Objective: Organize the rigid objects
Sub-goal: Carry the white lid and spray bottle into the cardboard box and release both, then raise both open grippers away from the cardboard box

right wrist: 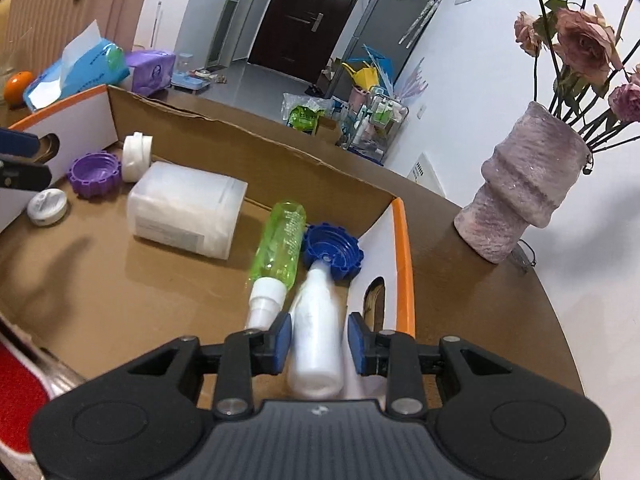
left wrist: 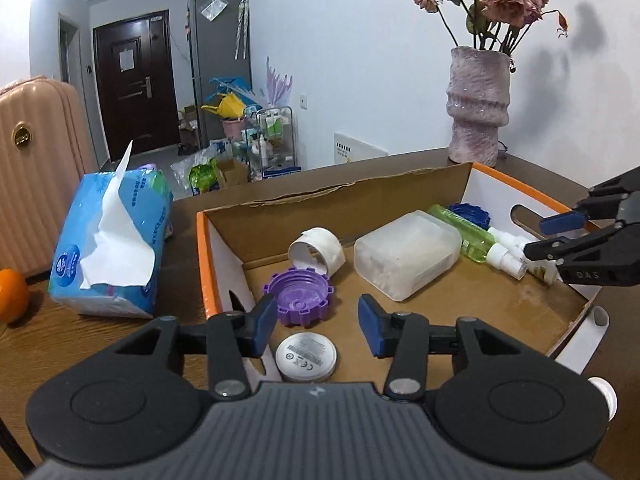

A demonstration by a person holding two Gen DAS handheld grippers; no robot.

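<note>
On the brown table (left wrist: 100, 344) at far left we see an orange fruit (left wrist: 12, 295) and, just right of it, a blue tissue pack (left wrist: 116, 240) with a white sheet pulled up. Next comes the cardboard box (left wrist: 340, 204) with orange-edged white end walls, which holds all the task's things.

Near the box's left end our left gripper (left wrist: 318, 326) hangs over the floor of the box with its blue pads apart and nothing between them. Below that gap lies a white round disc (left wrist: 306, 357), label side up. Just beyond it sits a purple toothed cap (left wrist: 298, 296), open side up, and touching its far edge a white cap (left wrist: 318, 251) lies tipped on its side.

In the middle of the box a frosted plastic container (left wrist: 406, 254) lies on its side. To its right a green spray bottle (right wrist: 280, 240) lies with its white nozzle toward us, and a blue toothed cap (right wrist: 332, 250) sits beside it against the right end wall.

Our right gripper (right wrist: 316, 344) has a white bottle (right wrist: 316, 332) between its blue pads; the left pad meets the bottle's side, while a slim gap shows at the right pad, so we cannot tell whether it is clamped. The bottle's tip touches the blue cap.

Beyond the box's right end, a pinkish ribbed vase (right wrist: 524, 184) of dried roses stands on the table.
</note>
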